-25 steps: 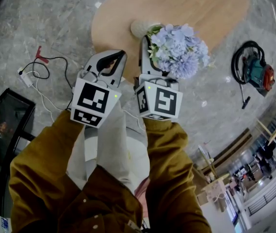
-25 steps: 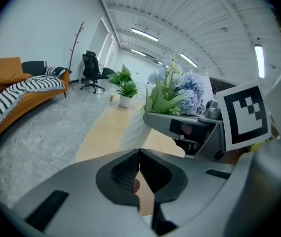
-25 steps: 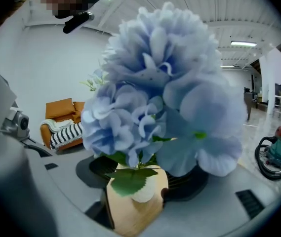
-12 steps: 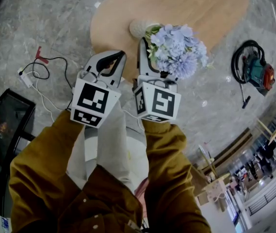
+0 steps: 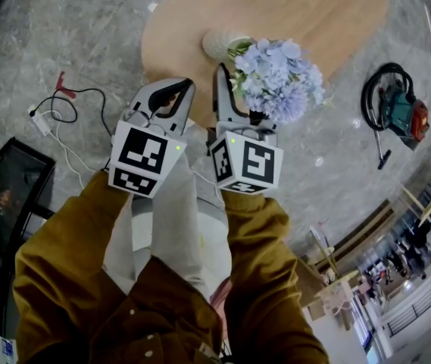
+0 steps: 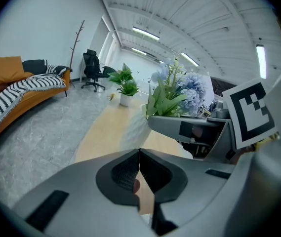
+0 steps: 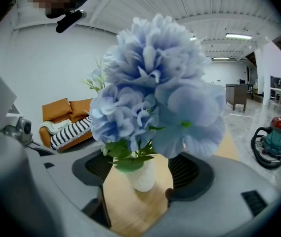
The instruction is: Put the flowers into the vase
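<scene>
Nearest the viewer, two mustard sleeves carry the grippers side by side over the near edge of the table.

Left gripper: the pads meet along a single seam with nothing between them. It is held idle beside its partner, probably just to stay clear of the bouquet.

Right gripper: the jaws have just been opening and now stand spread wide. The lower stems and the vase show in the gap, but neither pad presses on them. This reads as a release: the grip is given up because the bouquet no longer needs support.

Flowers: a pale blue cluster with green leaves, its stems down in the small white textured vase. The heads lean toward the right gripper and overhang it. The vase stands upright on the light wooden table, near its edge, so the placing looks done. A careless withdrawal could snag the overhanging heads.

Farther off, on the grey floor: a vacuum cleaner to the right of the table, and a cable to the left.
</scene>
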A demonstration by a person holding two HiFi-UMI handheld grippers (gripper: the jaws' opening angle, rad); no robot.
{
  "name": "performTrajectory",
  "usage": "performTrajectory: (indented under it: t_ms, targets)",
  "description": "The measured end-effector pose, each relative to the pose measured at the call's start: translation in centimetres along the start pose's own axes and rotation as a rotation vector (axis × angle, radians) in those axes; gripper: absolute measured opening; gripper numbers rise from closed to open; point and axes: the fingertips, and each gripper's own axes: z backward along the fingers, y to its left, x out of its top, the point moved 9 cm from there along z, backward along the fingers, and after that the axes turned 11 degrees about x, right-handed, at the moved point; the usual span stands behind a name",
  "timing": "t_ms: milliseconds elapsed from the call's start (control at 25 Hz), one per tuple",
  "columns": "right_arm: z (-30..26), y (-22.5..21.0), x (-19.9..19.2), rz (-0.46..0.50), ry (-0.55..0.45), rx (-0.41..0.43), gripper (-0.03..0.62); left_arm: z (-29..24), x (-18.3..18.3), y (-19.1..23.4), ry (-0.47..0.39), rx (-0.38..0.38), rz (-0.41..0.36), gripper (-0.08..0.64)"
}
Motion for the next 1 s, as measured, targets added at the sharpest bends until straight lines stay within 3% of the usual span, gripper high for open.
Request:
performTrajectory:
  t_ms: [720,1000]
  targets:
    - [2.8,0.7,-0.3,-0.095,0.063,0.020,0.330,1.9,1.6,-0.7,-0.004,-0.001,-0.018,0.002]
    - [4.8,1.4,-0.2,-0.232,0.123,0.009,0.328,4.2,2.6,-1.4,0.019,0.006,-0.025,0.002]
